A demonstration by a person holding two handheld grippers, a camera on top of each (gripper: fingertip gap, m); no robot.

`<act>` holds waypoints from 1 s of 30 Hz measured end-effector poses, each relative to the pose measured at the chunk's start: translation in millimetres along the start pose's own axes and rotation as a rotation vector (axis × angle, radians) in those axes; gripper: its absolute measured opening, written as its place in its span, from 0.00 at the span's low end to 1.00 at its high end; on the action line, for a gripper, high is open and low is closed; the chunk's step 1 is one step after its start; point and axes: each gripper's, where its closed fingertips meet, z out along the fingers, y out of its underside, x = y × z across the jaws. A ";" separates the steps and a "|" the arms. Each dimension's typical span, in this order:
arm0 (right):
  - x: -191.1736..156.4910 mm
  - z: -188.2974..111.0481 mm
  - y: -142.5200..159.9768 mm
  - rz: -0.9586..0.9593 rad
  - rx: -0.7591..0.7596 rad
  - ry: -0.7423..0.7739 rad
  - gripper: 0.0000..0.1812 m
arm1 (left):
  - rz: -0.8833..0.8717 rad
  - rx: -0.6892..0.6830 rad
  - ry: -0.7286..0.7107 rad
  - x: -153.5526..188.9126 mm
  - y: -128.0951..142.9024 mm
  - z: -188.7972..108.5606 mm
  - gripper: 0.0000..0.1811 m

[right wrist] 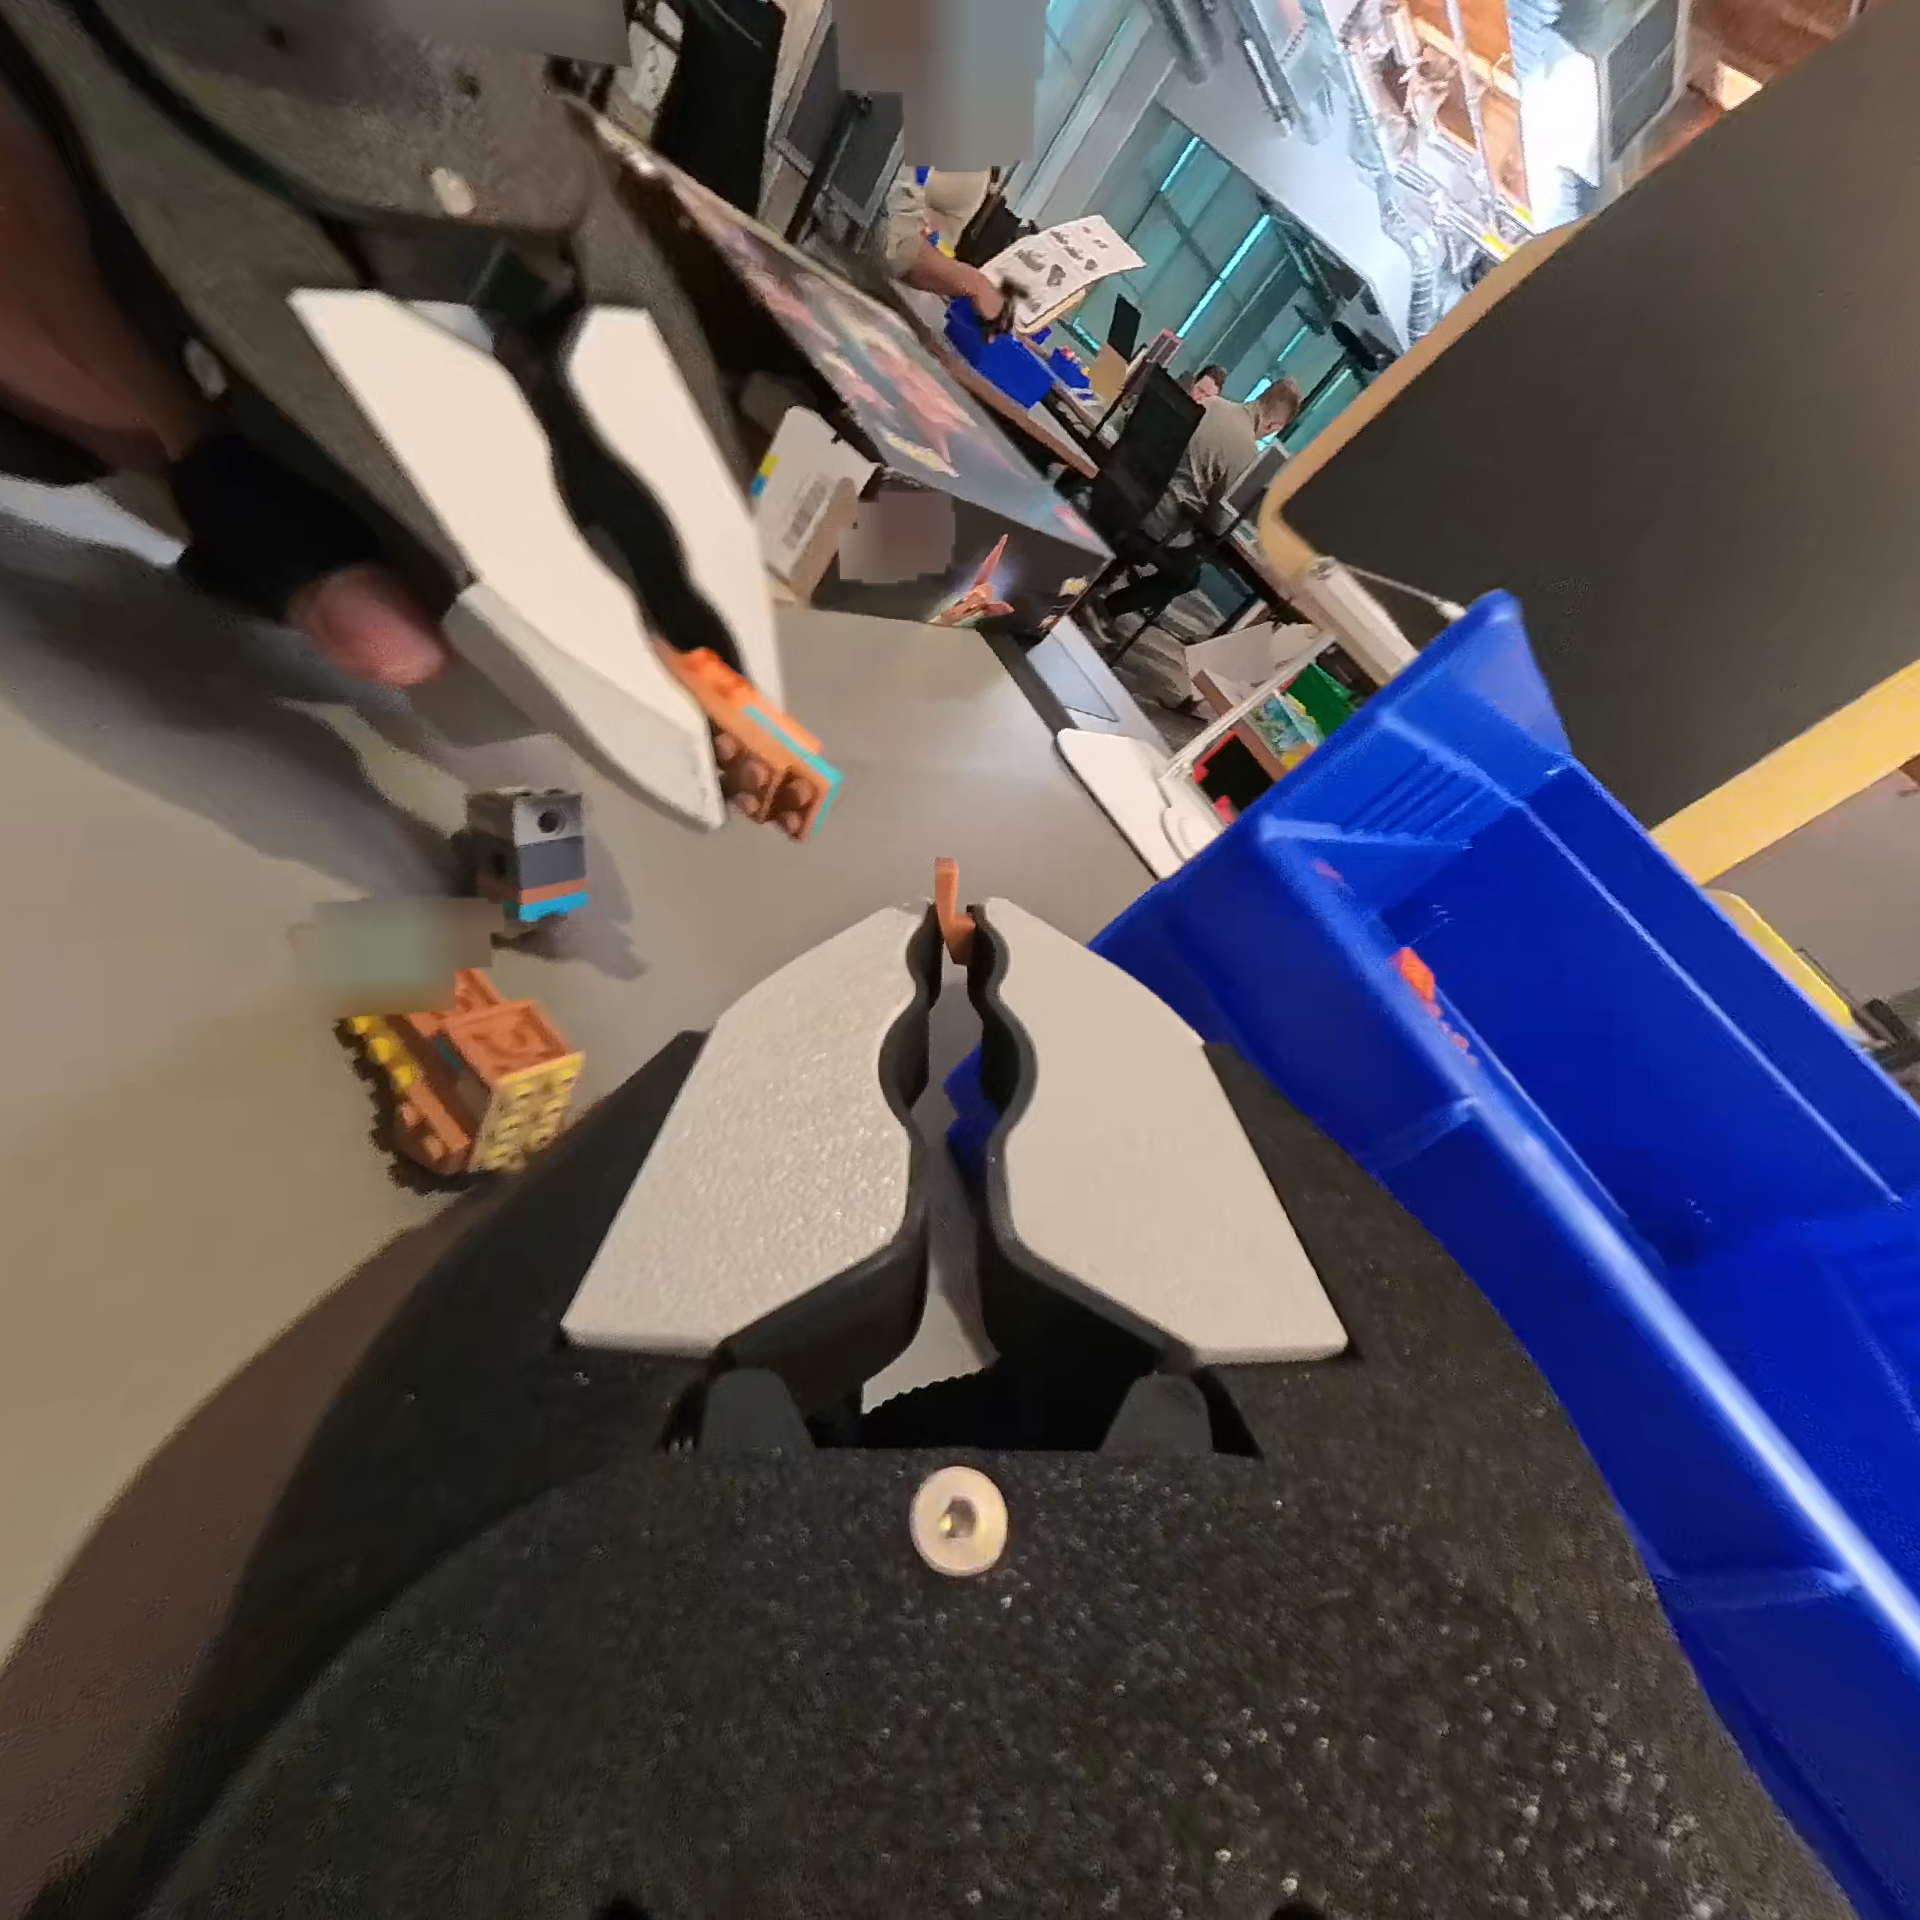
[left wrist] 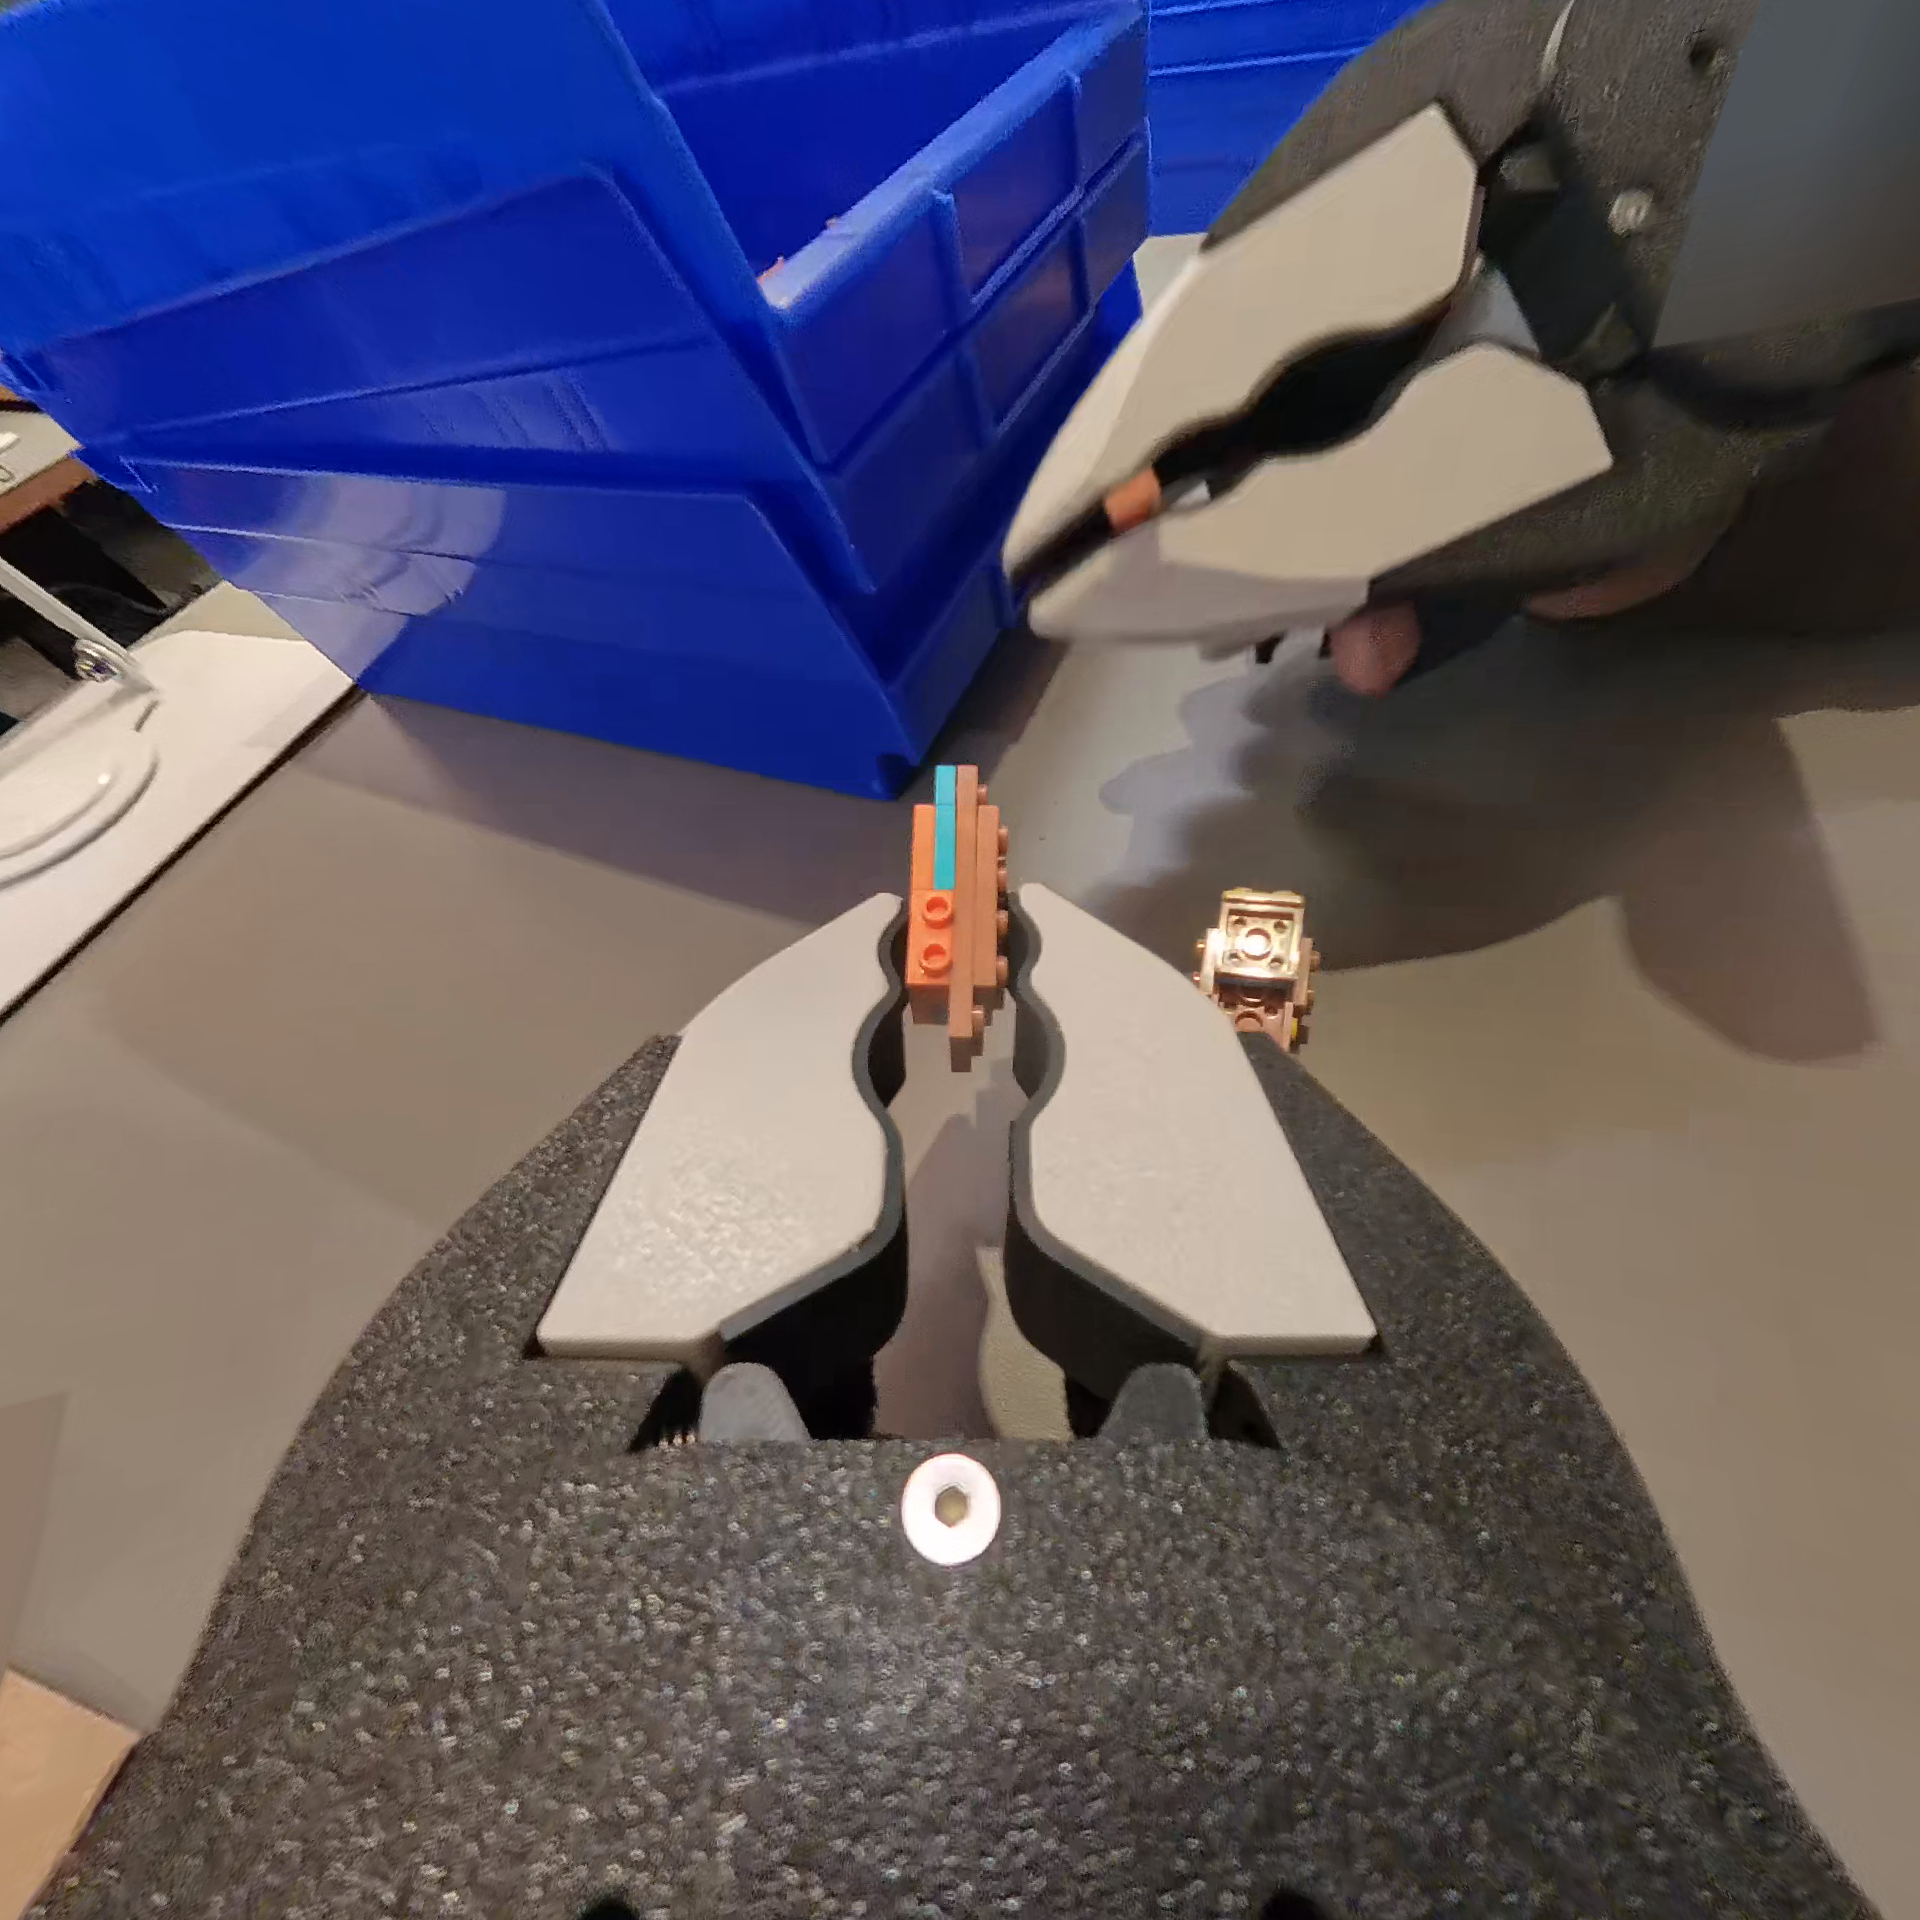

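Grey table [left wrist: 416, 1039] bears blue bins [left wrist: 623, 416] and brick models [right wrist: 468, 1070].

Grey tabletop [left wrist: 312, 1039], dark partition panel [right wrist: 1662, 416], tall teal-lit windows [right wrist: 1195, 239], further desks [right wrist: 935, 416] behind

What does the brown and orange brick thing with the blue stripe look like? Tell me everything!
The brick stack is a small plastic piece made of thin brown and orange toy bricks pressed side by side, with one teal strip along it. Round studs show on the orange block and down its brown side. The left tool pinches it between its grey fingertips, so it sticks out forward above the grey table, touching nothing else. The blue bins stand behind it.
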 end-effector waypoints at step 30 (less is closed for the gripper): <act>161.4 3.3 27.9 0.362 -0.356 0.214 0.10 | -0.052 -0.001 0.028 0.6 4.3 2.4 0.09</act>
